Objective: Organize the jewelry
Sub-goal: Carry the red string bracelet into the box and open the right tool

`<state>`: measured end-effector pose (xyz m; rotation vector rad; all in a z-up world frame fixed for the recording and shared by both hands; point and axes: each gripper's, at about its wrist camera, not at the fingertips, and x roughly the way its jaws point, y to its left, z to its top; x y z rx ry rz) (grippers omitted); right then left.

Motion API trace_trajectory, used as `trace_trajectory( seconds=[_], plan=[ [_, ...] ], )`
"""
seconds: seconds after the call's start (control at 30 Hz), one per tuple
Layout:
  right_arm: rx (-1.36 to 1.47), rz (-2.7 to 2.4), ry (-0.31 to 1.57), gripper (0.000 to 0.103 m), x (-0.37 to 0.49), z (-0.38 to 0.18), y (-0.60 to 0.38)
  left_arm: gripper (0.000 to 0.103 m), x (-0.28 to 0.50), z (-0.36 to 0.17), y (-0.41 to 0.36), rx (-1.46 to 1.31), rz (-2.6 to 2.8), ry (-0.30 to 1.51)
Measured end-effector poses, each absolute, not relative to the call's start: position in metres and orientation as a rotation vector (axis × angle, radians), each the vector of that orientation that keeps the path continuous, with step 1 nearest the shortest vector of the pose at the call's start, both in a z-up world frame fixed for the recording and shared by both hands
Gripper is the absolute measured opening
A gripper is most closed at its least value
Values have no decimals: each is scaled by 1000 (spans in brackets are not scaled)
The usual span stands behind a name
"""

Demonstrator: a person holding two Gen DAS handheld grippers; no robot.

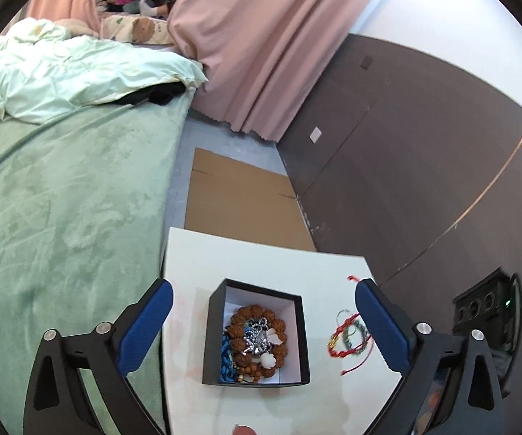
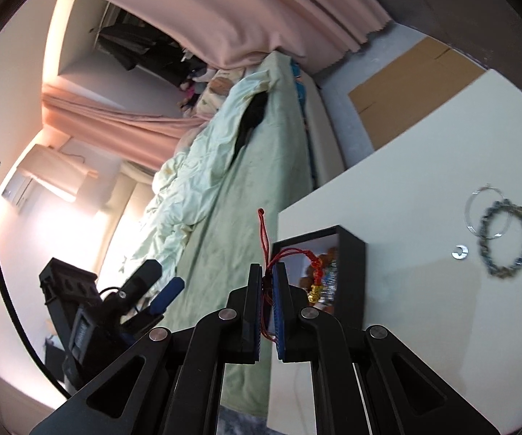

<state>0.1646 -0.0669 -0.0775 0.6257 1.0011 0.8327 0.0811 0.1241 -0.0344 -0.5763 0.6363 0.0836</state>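
A black jewelry box (image 1: 257,333) with a white lining sits on the white table (image 1: 261,257). It holds a brown bead bracelet (image 1: 273,326), a silver piece and blue beads. My left gripper (image 1: 262,306) is open above the box, empty. My right gripper (image 2: 268,272) is shut on a red cord bracelet (image 2: 289,253) with a gold charm, held beside the box (image 2: 351,275). In the left wrist view the red cord bracelet (image 1: 340,333) shows right of the box. A green bead bracelet (image 2: 507,243), a silver hoop (image 2: 478,210) and a small silver ring (image 2: 460,252) lie on the table.
A bed with a green cover (image 1: 61,210) runs along the table's left side. Flat cardboard (image 1: 235,199) lies on the floor beyond the table. A brown wall panel (image 1: 424,166) stands to the right. Pink curtains (image 1: 261,36) hang behind.
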Motion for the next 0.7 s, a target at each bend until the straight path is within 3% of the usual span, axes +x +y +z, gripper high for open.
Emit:
trace_trajectory(
  seconds=[0.27,0.33,0.37,0.4,0.7],
  plan=[
    [571,830,1075,11,173,-96,-33,102,68,-27,138,-618,64,600],
    [579,811,1109,38,174,-102,-33,102,66,-26,139,-622,61,592],
    [585,789,1097,58,173,-102,-37,102,67,-26,139,-622,61,594],
    [583,774,1085,66,173,-101,-41,102,67,-26,139,-620,60,596],
    [642,673,1040,67,165,-95,-90,102,75,-27,108,-559,-5,648]
  ],
)
